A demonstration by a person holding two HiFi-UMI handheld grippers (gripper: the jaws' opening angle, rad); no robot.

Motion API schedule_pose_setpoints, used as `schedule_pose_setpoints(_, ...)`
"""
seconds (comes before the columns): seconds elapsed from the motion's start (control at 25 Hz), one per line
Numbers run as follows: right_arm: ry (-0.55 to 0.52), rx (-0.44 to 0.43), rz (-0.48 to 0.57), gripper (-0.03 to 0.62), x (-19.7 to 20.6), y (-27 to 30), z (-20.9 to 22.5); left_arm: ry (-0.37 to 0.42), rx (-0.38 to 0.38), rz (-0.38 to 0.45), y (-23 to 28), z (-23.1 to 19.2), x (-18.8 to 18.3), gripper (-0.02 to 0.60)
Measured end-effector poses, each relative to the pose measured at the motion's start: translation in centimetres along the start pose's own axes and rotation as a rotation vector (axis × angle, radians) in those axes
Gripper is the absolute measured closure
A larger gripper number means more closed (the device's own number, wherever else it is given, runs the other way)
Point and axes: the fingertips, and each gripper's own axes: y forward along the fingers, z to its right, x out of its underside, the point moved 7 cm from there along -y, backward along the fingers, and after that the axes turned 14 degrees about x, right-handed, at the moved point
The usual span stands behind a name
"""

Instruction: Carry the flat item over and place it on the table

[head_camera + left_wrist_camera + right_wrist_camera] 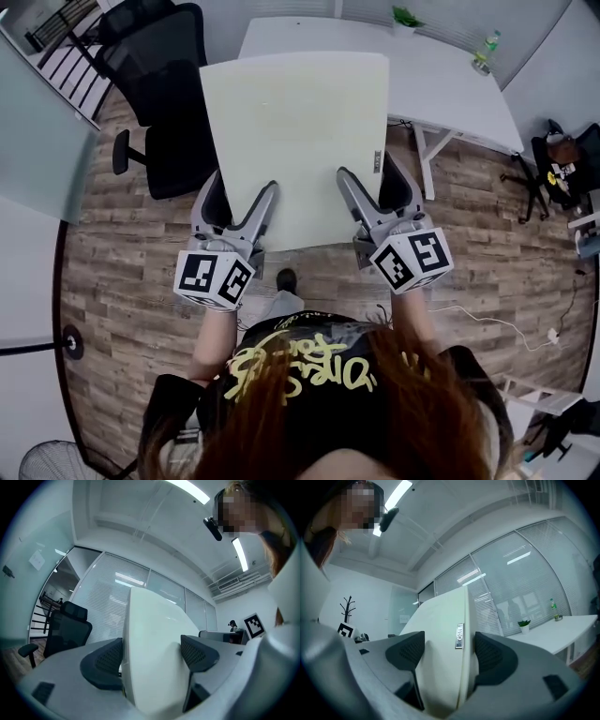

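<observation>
A flat pale cream panel (295, 141) is held up in the air in front of the person, its far edge over the white table (450, 84). My left gripper (242, 202) is shut on the panel's near left edge, and my right gripper (375, 192) is shut on its near right edge. In the left gripper view the panel (154, 653) stands between both dark pads. In the right gripper view the panel (440, 639) sits between the pads, with a small metal label (459, 636) on its edge.
A black office chair (155, 84) stands left of the table. A bottle (483, 52) and a small potted plant (405, 19) sit on the table's far side. Wood floor lies below; a black bag (562, 164) is at right.
</observation>
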Motion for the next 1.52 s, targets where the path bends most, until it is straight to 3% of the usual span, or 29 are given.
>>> schedule_pose_setpoints(0.8, 0.023, 0.08, 0.041, 0.255, 1.0, 12.7, -1.7, 0.009, 0.096, -0.017, 7.0, -13.2, -1.9, 0.193)
schedule_pose_setpoints(1.52, 0.031, 0.081, 0.016, 0.255, 1.9, 14.5, -1.4, -0.018, 0.089, -0.023, 7.9, -15.0, -0.9, 0.193)
